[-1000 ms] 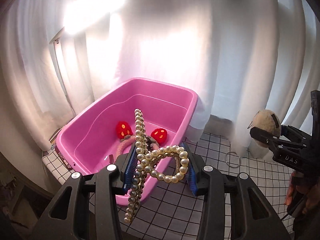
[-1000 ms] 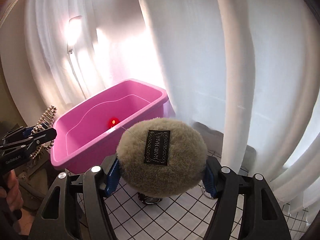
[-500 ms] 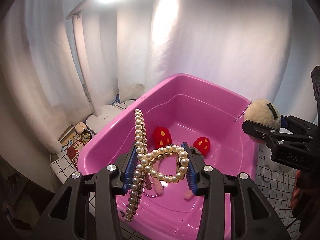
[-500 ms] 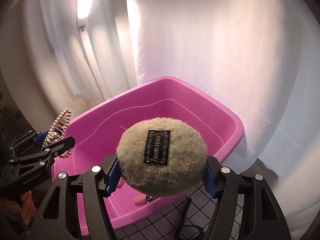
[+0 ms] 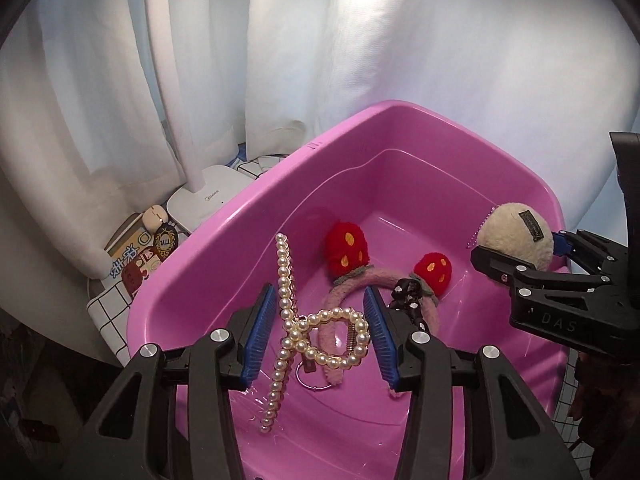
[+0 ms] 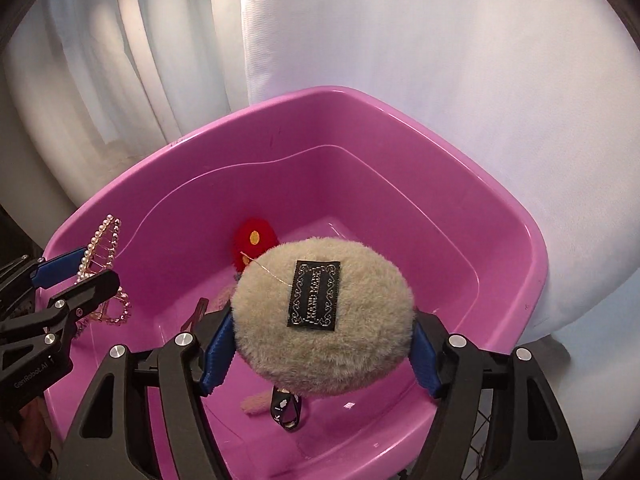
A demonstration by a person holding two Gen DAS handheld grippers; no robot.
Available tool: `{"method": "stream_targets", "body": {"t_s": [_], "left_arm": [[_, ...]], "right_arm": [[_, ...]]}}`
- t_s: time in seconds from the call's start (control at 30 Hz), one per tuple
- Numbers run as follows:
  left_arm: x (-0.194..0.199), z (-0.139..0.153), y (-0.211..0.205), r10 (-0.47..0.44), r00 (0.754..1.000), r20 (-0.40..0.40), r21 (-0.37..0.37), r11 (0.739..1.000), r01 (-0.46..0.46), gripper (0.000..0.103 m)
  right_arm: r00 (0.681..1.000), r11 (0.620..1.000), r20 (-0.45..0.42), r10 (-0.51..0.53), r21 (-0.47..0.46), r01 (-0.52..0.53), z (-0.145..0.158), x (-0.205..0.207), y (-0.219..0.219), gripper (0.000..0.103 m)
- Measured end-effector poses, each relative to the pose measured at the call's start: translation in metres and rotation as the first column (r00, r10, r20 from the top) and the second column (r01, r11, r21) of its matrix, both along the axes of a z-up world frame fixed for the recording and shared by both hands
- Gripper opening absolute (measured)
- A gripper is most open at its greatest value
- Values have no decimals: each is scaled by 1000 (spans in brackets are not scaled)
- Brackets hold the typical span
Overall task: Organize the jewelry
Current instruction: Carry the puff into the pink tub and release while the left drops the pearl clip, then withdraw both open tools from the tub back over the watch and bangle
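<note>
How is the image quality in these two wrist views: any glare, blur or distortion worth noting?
Left wrist view: strong fisheye bend with dark vignetted corners; a bright patch on the curtain at top, not blown out; the pearl clip and pink tub are sharp. Right wrist view: same bend and dark corners, softer even light; the fluffy puff is crisp and hides much of the tub floor.

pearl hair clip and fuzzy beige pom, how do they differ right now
The pearl hair clip is thin, looped and glossy; the fuzzy beige pom is round and soft, with a black label. The clip hangs loose between the left gripper fingers, whose jaws have just been opening; the pom fills the right gripper. Both are over the pink tub.
</note>
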State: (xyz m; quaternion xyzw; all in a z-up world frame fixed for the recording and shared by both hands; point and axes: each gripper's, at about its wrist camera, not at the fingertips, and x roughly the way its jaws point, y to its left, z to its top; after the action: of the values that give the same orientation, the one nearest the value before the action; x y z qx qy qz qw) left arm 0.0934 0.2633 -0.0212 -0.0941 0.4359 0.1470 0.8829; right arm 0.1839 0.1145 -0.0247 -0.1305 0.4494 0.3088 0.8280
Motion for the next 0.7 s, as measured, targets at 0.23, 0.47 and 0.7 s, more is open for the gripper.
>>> {"method": "stream_targets", "body": {"t_s": [0.23, 0.47, 0.7], "left_arm": [[-3, 9, 5, 22, 999, 42, 47, 999, -24, 85], [-8, 8, 10, 37, 998, 45, 11, 999, -38, 85], [-16, 11, 7, 50, 997, 53, 2, 999, -50, 85]], "right_arm": [[998, 996, 51, -21, -86, 25, -6, 2, 14, 71], [999, 998, 36, -4, -70, 6, -4, 2, 12, 76], [1000, 999, 15, -28, -26, 28, 0, -1, 0, 76]]}}
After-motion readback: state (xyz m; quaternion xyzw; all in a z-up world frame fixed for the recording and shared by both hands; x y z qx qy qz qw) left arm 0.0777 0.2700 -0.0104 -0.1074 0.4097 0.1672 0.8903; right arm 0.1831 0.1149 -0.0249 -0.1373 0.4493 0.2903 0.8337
